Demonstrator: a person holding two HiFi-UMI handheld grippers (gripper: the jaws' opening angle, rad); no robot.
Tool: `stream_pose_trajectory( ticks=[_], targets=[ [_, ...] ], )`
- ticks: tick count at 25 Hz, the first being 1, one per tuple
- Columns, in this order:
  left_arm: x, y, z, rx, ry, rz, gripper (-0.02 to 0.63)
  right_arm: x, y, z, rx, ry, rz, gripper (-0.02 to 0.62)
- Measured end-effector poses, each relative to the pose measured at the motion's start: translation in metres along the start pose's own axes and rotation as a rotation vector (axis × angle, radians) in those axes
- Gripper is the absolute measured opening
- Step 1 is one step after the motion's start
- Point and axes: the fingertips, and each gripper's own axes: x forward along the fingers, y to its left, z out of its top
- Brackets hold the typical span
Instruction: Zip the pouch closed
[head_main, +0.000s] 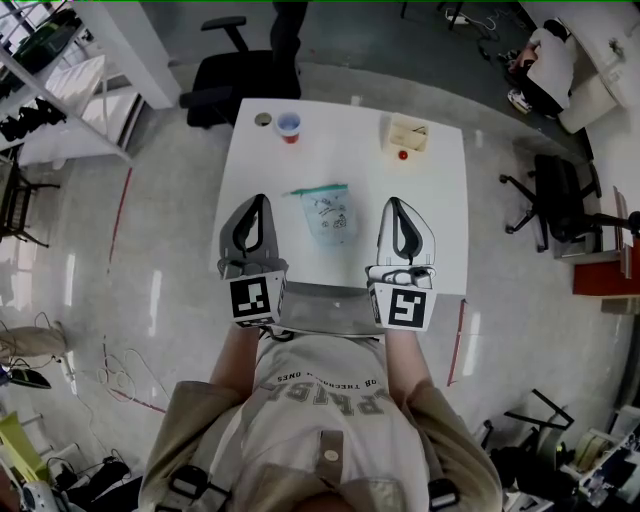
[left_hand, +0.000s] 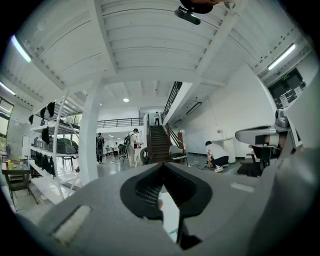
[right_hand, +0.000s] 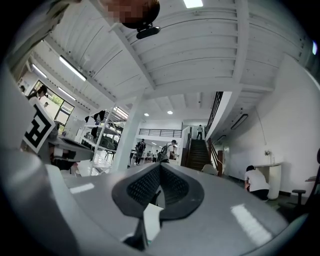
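The pouch (head_main: 329, 213), pale teal with a printed front, lies flat in the middle of the white table (head_main: 440, 260). A zip pull or tab sticks out at its top left corner. My left gripper (head_main: 258, 200) is to the pouch's left, apart from it, jaws shut with nothing between them. To the pouch's right, my right gripper (head_main: 394, 203) is likewise shut and empty. Both point away from the person and roughly level. The left gripper view shows its gripper (left_hand: 162, 167) closed, and the right gripper view shows its own (right_hand: 160, 167) closed; both look out over the hall.
At the table's far edge stand a cup with a red base (head_main: 288, 127), a small round item (head_main: 263, 120), and a small tan box (head_main: 407, 135) with a red bit (head_main: 403, 155) beside it. A black office chair (head_main: 237, 70) is behind the table, another chair (head_main: 558, 195) to the right.
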Motion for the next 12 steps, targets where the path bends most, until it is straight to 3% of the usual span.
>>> stream_pose_trajectory(
  ticks=[12],
  targets=[
    [0.012,0.003,-0.003,-0.002,0.012,-0.015,0.012,0.011,0.004,-0.005,0.008,0.015,0.017,-0.001]
  ],
)
